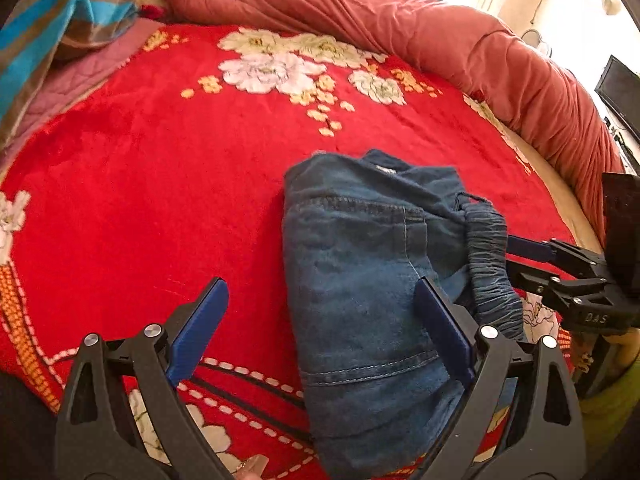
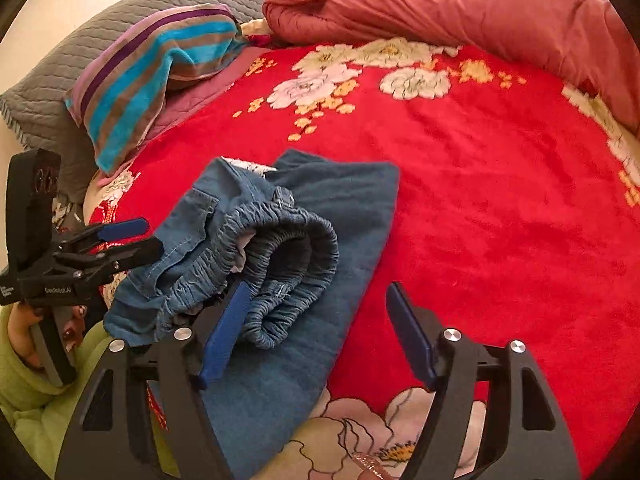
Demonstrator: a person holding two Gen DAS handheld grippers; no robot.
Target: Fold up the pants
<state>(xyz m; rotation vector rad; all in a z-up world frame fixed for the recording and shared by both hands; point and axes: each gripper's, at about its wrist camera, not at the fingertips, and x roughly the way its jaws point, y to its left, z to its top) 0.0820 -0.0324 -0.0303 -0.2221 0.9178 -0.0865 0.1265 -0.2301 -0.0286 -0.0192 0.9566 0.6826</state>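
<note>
White lettering reading "DAS" marks the black body of the right gripper [image 1: 516, 254], seen at the right edge of the left wrist view. In the right wrist view, small white lettering that appears to read "GenRobot.AI" runs along the black body of the left gripper [image 2: 152, 236] at the near left; a second, smaller white label beside it, nearer the frame's edge, is too small to read.
</note>
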